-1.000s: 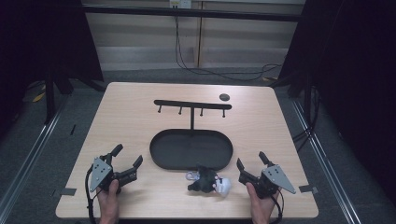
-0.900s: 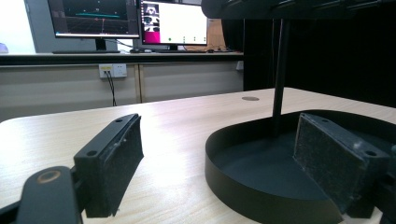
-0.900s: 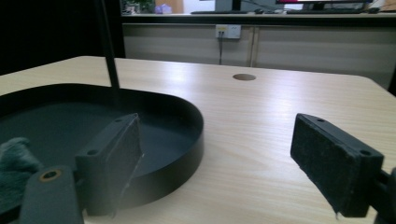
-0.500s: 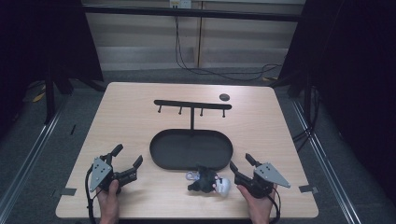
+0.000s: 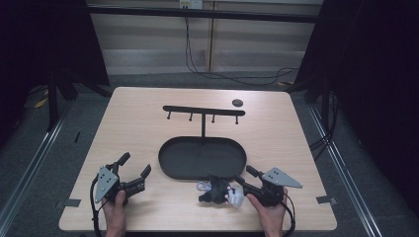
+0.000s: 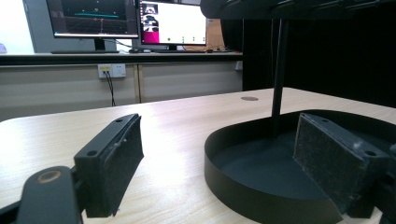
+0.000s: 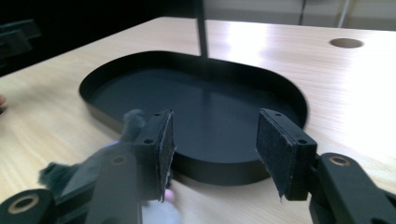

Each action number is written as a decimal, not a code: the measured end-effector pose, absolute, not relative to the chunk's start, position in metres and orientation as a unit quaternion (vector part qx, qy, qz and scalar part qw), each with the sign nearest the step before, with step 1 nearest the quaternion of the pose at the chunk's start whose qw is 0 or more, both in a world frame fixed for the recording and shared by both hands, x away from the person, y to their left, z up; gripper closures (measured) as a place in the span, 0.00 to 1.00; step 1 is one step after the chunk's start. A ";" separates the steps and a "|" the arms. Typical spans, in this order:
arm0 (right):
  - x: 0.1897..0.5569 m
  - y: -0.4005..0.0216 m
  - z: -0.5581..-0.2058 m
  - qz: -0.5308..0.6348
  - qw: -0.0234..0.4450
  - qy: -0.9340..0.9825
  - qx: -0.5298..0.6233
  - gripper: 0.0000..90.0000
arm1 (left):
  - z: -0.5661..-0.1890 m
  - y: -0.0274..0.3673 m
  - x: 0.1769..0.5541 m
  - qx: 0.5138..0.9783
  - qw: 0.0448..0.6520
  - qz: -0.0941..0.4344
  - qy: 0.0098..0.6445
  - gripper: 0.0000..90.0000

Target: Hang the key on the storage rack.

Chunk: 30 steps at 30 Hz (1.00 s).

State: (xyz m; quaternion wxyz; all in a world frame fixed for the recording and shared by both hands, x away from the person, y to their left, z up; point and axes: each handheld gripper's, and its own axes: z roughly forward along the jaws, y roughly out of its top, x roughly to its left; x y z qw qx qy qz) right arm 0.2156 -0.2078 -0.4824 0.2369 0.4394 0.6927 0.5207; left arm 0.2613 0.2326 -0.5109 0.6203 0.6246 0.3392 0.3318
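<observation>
At the table's near edge, the right gripper (image 5: 240,180) has shifted left since a second ago, and now sits just beside a small dark fuzzy item with pale parts (image 5: 217,190), too blurred to identify. Its jaws have just been closing, half apart, nothing between them. The left gripper (image 5: 134,170) stays wide and empty. Beyond lies the black oval tray (image 5: 170,165) with its hook stand (image 5: 203,110).

Wooden table (image 5: 148,128) bears black tray (image 5: 170,160) (oval) and toy (image 5: 217,190).
</observation>
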 end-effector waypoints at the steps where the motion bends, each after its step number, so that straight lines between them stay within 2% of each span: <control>1: 0.216 -0.204 -0.479 0.514 0.236 0.704 0.429 0.52 | -0.511 0.233 0.261 0.625 0.620 0.332 0.339 0.17; 5: 0.217 -0.199 -0.468 0.519 0.226 0.711 0.416 0.58 | -0.511 0.233 0.261 0.625 0.620 0.331 0.339 0.17; 17: 0.228 -0.180 -0.450 0.501 0.197 0.753 0.380 0.61 | -0.511 0.233 0.261 0.625 0.620 0.331 0.339 0.17; 19: 0.232 -0.176 -0.448 0.493 0.182 0.762 0.378 0.58 | -0.511 0.233 0.261 0.625 0.620 0.331 0.339 0.17; 30: 0.243 -0.160 -0.444 0.476 0.159 0.785 0.362 0.51 | -0.511 0.233 0.261 0.625 0.620 0.331 0.339 0.17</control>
